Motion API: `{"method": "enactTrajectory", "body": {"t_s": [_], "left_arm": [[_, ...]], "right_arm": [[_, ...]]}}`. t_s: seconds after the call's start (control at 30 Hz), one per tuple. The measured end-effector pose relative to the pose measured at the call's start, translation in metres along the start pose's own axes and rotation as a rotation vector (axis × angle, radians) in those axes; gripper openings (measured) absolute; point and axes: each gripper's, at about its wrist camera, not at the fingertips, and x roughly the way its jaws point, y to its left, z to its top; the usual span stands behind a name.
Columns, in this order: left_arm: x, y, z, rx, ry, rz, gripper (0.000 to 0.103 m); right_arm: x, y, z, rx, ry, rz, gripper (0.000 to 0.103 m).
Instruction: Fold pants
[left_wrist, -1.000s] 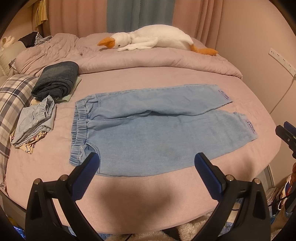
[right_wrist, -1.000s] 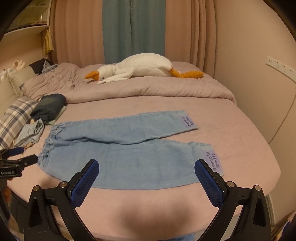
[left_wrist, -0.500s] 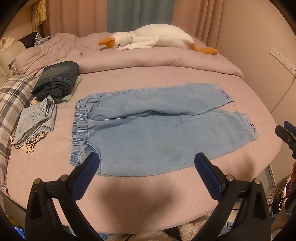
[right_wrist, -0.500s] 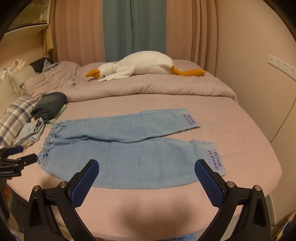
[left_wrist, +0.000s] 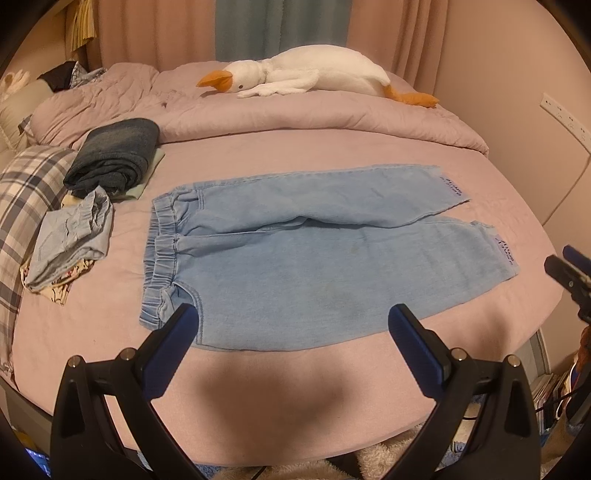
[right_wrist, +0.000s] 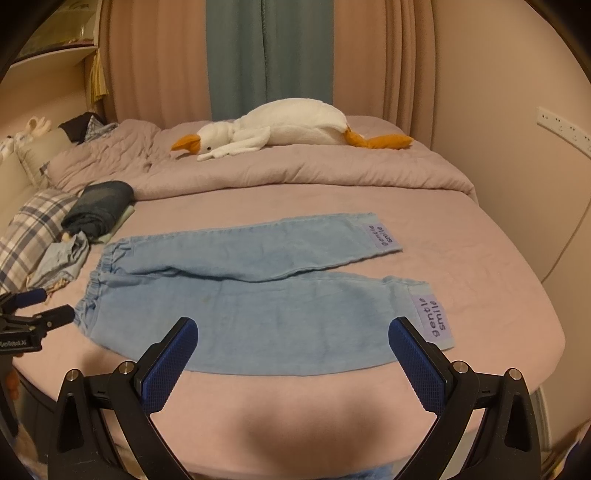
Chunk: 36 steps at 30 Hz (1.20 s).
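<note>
Plaid fabric, probably a pillow (left_wrist: 22, 192), occupies the left edge of the pink bed (left_wrist: 295, 387). Beside it lie a crumpled light-blue garment (left_wrist: 70, 240) and a folded dark denim item (left_wrist: 114, 155); what sits under the dark item is unclear. The light-blue denim pants (left_wrist: 295, 266) lie flat at mid-bed, elastic waistband (left_wrist: 162, 251) to the left, both legs extending right and slightly apart at the cuffs. Each cuff carries a lilac label (right_wrist: 432, 314) reading "gentle smile". A white plush goose (left_wrist: 310, 74) rests on the rolled duvet (left_wrist: 295, 114) behind the pants.

The left gripper (left_wrist: 295, 325) hovers over the near leg, fingers spread wide, holding nothing. The right gripper (right_wrist: 291, 336) hovers above the near hem edge, fingers likewise spread and empty.
</note>
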Motion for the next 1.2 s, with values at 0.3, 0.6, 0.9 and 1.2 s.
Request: {"method": "enactTrajectory", "body": {"t_s": [0.3,0.6,0.9,1.2], "left_arm": [[0.061,0.075,-0.025,-0.357,0.066,0.003,0.102],[0.111,0.151,-0.066,-0.672,0.116,0.017,0.1],[0.124,0.159,-0.044,-0.662,0.101,0.096,0.043],[0.094,0.161,-0.066,-0.604,0.051,0.068,0.028]], "right_arm": [[0.042,0.017,-0.015,-0.079,0.067,0.073,0.102],[0.127,0.132,-0.062,-0.481,0.194,0.339,0.102],[0.17,0.219,-0.058,-0.797,0.073,0.395,0.076],[0.18,0.257,-0.014,-0.842,0.035,0.417,0.009]]}}
